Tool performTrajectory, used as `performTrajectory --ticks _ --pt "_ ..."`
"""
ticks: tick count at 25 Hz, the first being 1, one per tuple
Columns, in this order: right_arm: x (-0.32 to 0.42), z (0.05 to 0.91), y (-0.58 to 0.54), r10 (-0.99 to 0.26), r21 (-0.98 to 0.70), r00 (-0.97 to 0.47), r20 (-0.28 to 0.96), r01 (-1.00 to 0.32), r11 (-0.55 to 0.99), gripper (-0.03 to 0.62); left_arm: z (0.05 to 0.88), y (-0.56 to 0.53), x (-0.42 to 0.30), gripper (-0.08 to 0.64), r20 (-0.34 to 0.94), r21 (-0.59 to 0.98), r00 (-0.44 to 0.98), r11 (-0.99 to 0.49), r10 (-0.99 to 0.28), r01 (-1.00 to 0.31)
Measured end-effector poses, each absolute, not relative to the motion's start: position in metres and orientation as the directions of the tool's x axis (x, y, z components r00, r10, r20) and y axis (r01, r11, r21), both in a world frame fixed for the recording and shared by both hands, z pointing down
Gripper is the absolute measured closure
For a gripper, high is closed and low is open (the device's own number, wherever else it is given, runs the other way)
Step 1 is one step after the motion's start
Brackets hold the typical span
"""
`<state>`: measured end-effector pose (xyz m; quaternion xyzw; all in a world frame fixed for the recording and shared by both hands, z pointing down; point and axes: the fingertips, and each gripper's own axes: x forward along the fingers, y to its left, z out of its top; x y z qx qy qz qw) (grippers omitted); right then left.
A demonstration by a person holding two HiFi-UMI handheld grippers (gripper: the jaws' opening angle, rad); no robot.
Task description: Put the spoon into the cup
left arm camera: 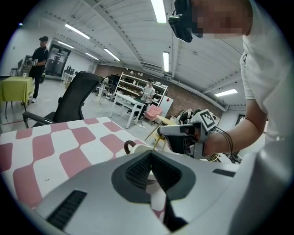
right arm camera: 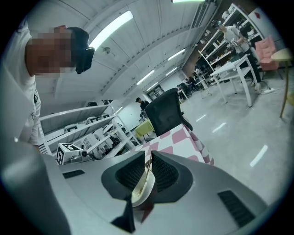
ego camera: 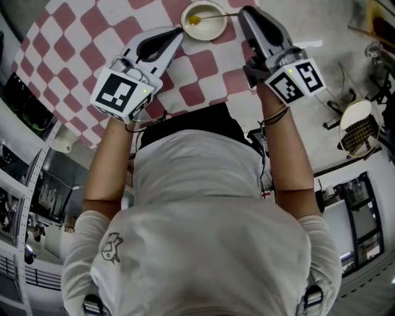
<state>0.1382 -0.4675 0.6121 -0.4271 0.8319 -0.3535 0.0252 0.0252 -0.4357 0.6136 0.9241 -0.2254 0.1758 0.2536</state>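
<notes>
A cream cup stands near the far edge of the pink-and-white checked table. The spoon rests with its yellow bowl inside the cup, and its thin handle runs right. My right gripper is shut on that handle; in the right gripper view the handle passes between the pads above the cup. My left gripper is shut at the cup's left rim, with nothing seen between its pads. In the left gripper view the cup's brown handle shows beyond the left gripper.
The table's right edge drops to grey floor just right of my right gripper. A round wire rack lies on that floor. A black office chair stands at the table's far side. Shelves and white tables fill the room behind.
</notes>
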Motion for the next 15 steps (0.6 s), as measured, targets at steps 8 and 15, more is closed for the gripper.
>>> performTrajectory --ticks 8,15 --pt "0.147 0.615 -0.465 -0.741 -0.597 -0.608 0.286 -0.717 0.359 0.504 0.61 -0.433 0.028 0.546 0.433 0.395 0.84 -0.769 -0.327 -0.502" --pt "0.152 0.603 -0.454 -0.751 -0.576 -0.595 0.286 -0.733 0.362 0.502 0.593 -0.425 0.031 0.546 0.408 0.397 0.848 -0.771 -0.338 -0.498"
